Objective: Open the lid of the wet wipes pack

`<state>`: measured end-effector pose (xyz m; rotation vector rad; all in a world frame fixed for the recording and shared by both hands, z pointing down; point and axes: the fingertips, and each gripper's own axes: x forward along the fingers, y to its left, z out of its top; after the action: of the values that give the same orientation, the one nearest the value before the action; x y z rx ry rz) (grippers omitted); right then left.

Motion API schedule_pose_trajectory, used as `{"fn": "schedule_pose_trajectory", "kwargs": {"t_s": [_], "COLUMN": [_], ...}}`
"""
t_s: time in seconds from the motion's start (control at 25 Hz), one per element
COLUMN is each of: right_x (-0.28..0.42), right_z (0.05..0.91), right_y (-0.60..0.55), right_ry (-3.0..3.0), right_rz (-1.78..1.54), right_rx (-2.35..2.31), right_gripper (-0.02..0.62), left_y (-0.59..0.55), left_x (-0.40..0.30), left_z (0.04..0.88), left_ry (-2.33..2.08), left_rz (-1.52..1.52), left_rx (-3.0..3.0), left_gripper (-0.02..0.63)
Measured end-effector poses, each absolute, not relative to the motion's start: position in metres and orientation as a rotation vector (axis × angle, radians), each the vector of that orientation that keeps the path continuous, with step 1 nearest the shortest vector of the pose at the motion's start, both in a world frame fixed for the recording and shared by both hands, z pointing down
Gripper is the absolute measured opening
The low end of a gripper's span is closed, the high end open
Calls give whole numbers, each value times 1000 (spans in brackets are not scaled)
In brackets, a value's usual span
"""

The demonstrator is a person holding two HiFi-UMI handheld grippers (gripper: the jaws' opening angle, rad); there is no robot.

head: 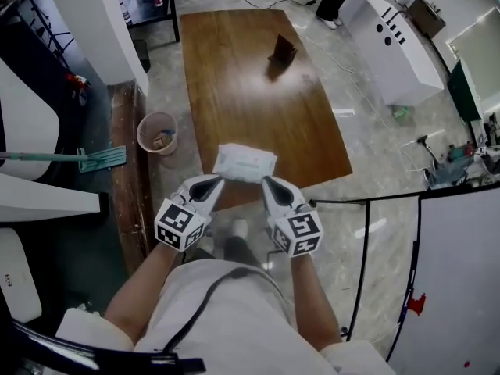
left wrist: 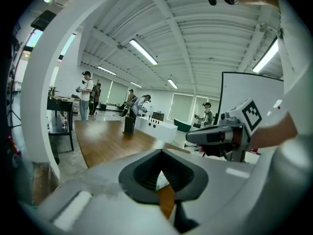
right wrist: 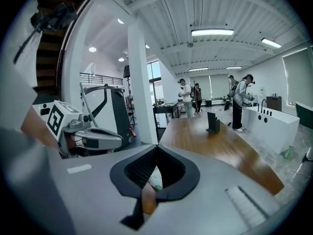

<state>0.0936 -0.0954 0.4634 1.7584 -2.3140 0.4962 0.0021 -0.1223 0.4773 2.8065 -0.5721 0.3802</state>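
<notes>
The white wet wipes pack (head: pixel 244 162) lies flat near the front edge of the brown wooden table (head: pixel 234 76). My left gripper (head: pixel 216 181) is shut, with its tips just at the pack's near left corner. My right gripper (head: pixel 267 182) is shut too, at the near right corner. Whether either one touches the pack is unclear. In the left gripper view the jaws (left wrist: pixel 161 152) meet at their tips, and a bit of the pack (left wrist: pixel 161 181) shows through the gap behind them. The right gripper view shows the same: closed jaws (right wrist: pixel 156 147) over a sliver of pack (right wrist: pixel 155 179).
A dark stand (head: pixel 281 51) sits far back on the table. On the floor to the left are a bucket (head: pixel 158 133) and a green mop (head: pixel 95 159). A white counter (head: pixel 394 45) stands at the back right, a white board (head: pixel 461 272) at the near right. People stand in the background.
</notes>
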Motion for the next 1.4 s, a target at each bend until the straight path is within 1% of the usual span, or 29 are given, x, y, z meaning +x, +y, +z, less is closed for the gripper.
{"fn": "schedule_pose_trajectory", "kwargs": {"t_s": [0.44,0.96,1.12,1.28,1.36,1.4], "right_x": [110,106,105,101,100,99], "right_z": [517,569,579,588,594,597], "right_y": [-147,-165,-167,-168,-169,-169], "right_ry": [-2287,-2223,-2204,-2174,-2162,-2155], "right_rz": [492,455,445,401,388,382], "right_rx": [1446,1229,1186,1111,1074,1058], "right_gripper": [9,14,35,73,92,105], "left_y": [-146,-158,-158,-156,-155,-156], "left_x": [34,48,46,47,49,49], "left_z": [536,588,599,613,619,621], "left_ry": [-640,-708,-714,-706,-704,-703], "left_rz": [559,715,744,788,799,801], "left_rx": [2716,2660,2632,2602,2591,2588], "left_gripper": [6,6,6,8,31,32]}}
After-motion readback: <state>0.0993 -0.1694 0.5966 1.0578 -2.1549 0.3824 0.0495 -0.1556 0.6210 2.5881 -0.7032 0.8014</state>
